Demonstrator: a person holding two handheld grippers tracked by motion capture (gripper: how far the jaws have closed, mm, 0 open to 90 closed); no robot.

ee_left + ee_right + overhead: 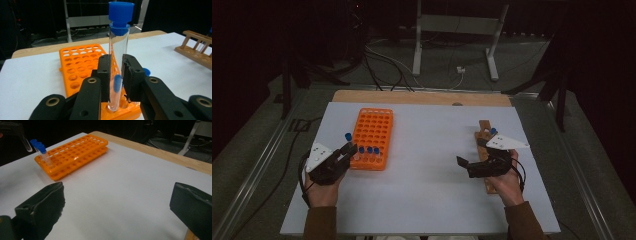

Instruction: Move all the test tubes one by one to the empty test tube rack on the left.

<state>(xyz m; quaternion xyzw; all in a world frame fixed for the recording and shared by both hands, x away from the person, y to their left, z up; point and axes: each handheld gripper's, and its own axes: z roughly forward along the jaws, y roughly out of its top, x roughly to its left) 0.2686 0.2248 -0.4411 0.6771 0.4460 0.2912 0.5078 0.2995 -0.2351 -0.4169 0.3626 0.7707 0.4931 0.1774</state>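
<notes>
My left gripper (349, 149) is shut on a clear test tube (119, 47) with a blue cap (348, 136). It holds the tube upright over the near left corner of the orange rack (373, 131). In the left gripper view the two jaws clamp the glass at mid-height above the orange rack (81, 62), and the tube's bottom hangs just over a hole. Three blue-capped tubes (369, 149) stand in the rack's near row. My right gripper (470, 155) stands open beside the wooden rack (486, 150) with nothing between its jaws. One blue-capped tube (493, 131) stands in that rack.
The white table (427, 165) lies between the two racks. In the right gripper view the orange rack (75, 151) and its tubes (41, 148) lie far off at upper left. A wooden board edge (422, 96) runs along the back; cables and stand legs lie beyond.
</notes>
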